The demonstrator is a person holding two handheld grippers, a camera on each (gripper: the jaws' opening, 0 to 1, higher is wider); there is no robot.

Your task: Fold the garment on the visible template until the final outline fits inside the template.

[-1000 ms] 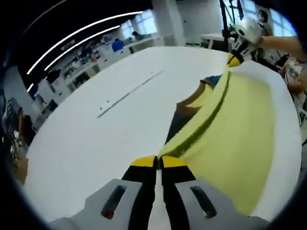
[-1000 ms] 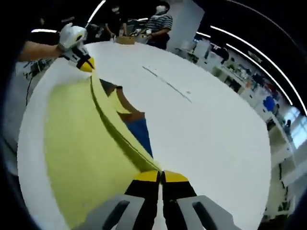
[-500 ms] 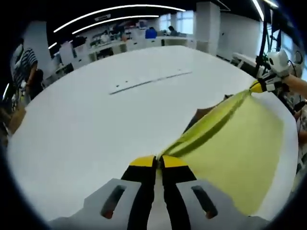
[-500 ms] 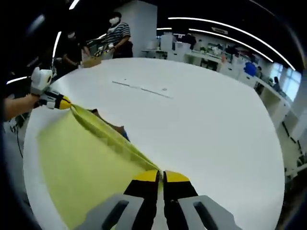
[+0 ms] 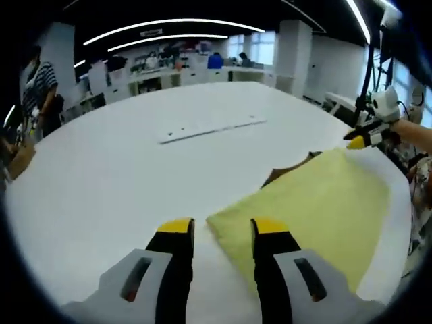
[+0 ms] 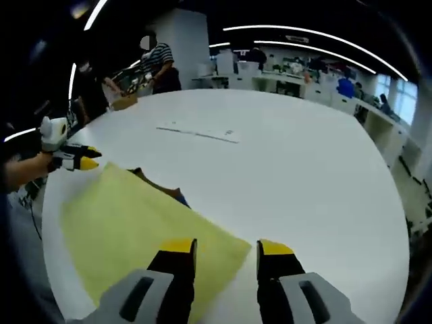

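The yellow garment (image 5: 317,202) lies flat on the white table (image 5: 121,169), folded over. One of its corners rests between the fingers of my open left gripper (image 5: 223,229). In the right gripper view the garment (image 6: 135,223) spreads to the left, and a corner sits between the open fingers of my right gripper (image 6: 226,250). A brown edge (image 5: 283,174) peeks out from under the cloth's far side. It shows as a brown edge (image 6: 156,182) with a bit of blue (image 6: 182,199). Each gripper appears at the garment's far corner in the other's view: right gripper (image 5: 363,138), left gripper (image 6: 79,159).
A thin marked line (image 5: 209,127) runs across the table beyond the garment, also seen as a line (image 6: 199,133). People stand past the table's edge (image 5: 40,81) (image 6: 158,64). Desks and shelves line the room behind.
Both grippers have opened and let go of the garment's edge. The cloth, stretched and lifted between them before, now lies flat on the table.
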